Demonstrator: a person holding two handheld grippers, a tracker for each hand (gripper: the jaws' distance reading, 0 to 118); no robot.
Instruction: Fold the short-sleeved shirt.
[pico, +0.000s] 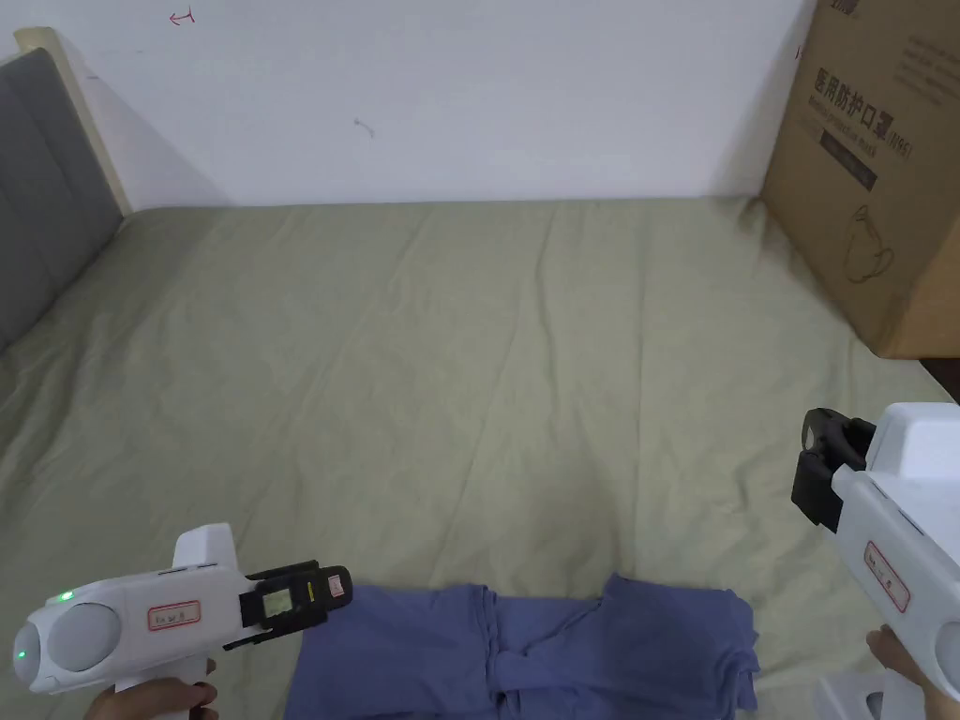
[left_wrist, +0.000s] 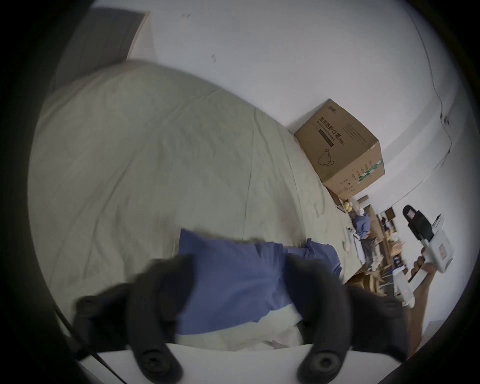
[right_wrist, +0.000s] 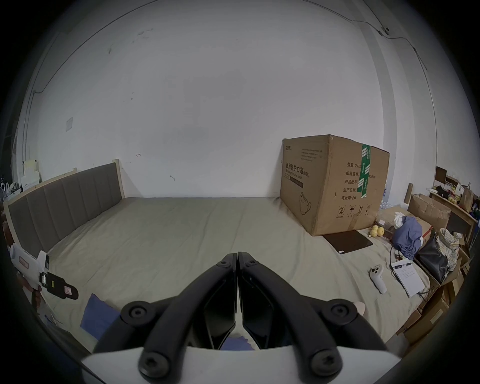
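Note:
A blue short-sleeved shirt (pico: 581, 647) lies bunched on the green bed sheet (pico: 469, 375) at the near edge, its fabric gathered toward the middle. My left gripper (pico: 323, 591) hovers at the shirt's left edge, pointing right. In the left gripper view its jaws stand wide open (left_wrist: 241, 265) above the shirt (left_wrist: 233, 285), holding nothing. My right gripper (pico: 814, 429) is raised to the right of the shirt, apart from it. In the right gripper view its jaws (right_wrist: 237, 256) are pressed together with nothing between them, and a corner of the shirt (right_wrist: 97, 311) shows at lower left.
A large cardboard box (pico: 881, 187) stands on the bed's far right corner against the white wall. A grey padded headboard (pico: 37, 187) runs along the left. A black flat pad (right_wrist: 348, 241), a white controller (right_wrist: 376, 275) and piled clutter lie to the right.

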